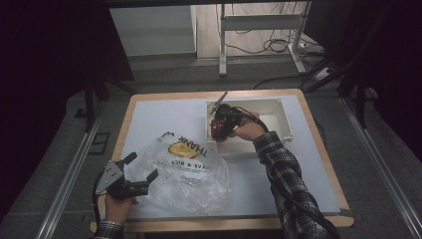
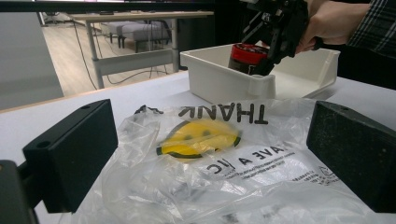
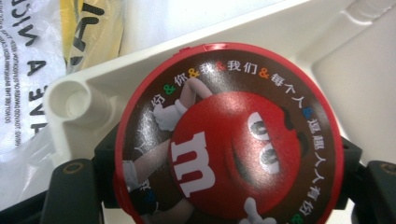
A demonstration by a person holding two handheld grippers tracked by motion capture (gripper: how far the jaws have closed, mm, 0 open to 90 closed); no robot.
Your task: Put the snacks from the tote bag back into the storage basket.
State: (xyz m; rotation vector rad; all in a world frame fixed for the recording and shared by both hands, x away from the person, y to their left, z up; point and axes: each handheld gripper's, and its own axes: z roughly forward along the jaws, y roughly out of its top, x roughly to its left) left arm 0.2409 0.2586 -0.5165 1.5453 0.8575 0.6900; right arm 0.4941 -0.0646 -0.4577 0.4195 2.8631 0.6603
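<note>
The right gripper (image 1: 217, 127) has its fingers clamped on the sides of a stiff, probably light and slippery M&M's tub (image 3: 229, 135), at the white bin's (image 1: 278, 105) nine o'clock wall, while the left gripper (image 1: 142, 169) gapes wide over the flimsy plastic bag (image 1: 191, 172).

An office or lab: adjustable desk (image 1: 261, 22), floor cables (image 1: 271, 47), sofa (image 2: 133, 30)

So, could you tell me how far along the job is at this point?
Done: the right gripper has a firm grip on the red-lidded candy tub. In hand: it holds the tub over the near left corner of the white bin. Left: the tub is not in the plastic bag, which lies flat before the open left gripper.
</note>
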